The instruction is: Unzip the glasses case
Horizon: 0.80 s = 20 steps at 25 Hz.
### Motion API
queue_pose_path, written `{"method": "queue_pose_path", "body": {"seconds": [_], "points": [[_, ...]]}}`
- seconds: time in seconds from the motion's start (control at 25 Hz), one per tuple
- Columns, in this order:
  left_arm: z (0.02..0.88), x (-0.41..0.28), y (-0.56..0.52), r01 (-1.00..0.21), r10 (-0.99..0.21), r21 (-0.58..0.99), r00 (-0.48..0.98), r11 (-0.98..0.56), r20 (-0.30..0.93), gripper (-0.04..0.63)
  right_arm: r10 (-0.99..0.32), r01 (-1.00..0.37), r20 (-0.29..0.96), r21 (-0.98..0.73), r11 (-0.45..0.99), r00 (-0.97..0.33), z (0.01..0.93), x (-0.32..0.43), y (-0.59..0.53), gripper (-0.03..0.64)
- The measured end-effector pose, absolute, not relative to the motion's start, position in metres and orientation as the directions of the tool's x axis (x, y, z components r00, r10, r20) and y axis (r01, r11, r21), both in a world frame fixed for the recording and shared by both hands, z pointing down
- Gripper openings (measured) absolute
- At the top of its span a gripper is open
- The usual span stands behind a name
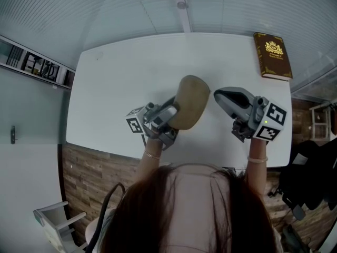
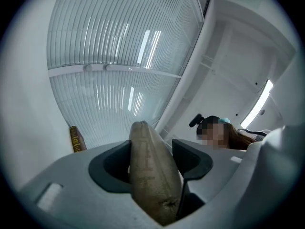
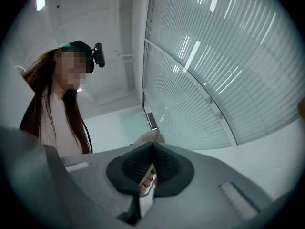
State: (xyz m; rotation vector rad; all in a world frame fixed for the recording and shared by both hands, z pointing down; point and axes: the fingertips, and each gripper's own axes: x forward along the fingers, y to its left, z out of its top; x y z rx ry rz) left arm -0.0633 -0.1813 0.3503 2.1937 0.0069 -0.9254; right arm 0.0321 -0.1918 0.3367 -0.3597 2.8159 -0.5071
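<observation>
- Left hand-held gripper (image 1: 175, 111): jaws set wide and clamped on the glasses case (image 1: 190, 101), with a dark pad on each flat side.
- In the left gripper view, the tan case (image 2: 148, 185) stands edge-on between the pads of the left hand-held gripper (image 2: 151, 152). Its rounded end sticks up and out past the jaw tips.
- In the head view, the case juts up and to the right from the left jaws, over the front middle of the white worktop (image 1: 121, 78). I can't tell whether its lower edge touches the surface.
- Right hand-held gripper (image 1: 216, 94): jaws closed flat together, tip pointing left at the case's right edge. It is just beside the case, and contact isn't clear from the head view.
- In the right gripper view, the pads of the right hand-held gripper (image 3: 152, 163) meet with no gap. A thin pale sliver sits low in the seam, and I can't tell what it is.
- The tan end of the case (image 3: 151, 137) shows right behind the closed right jaw tips.
- The marker cubes on both grippers face the head camera, and a wrist shows below each one.
- A brown book (image 1: 273, 55) with a gold emblem lies flat at the far right corner of the worktop, well apart from the case. It also shows at the left of the left gripper view (image 2: 75, 138).
- Slatted blinds (image 1: 158, 4) run along the far side of the worktop.
</observation>
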Motion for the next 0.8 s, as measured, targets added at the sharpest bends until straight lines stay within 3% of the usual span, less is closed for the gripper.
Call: {"method": "queue_pose_path", "body": {"seconds": [0.8], "points": [[0.348, -0.062, -0.201, 0.292, -0.415, 0.706, 0.643, -0.645, -0.644, 0.279, -0.373, -0.278, -0.181, -0.4, 0.873, -0.91, 0.345, 0.029, -0.206, 0.002]]}}
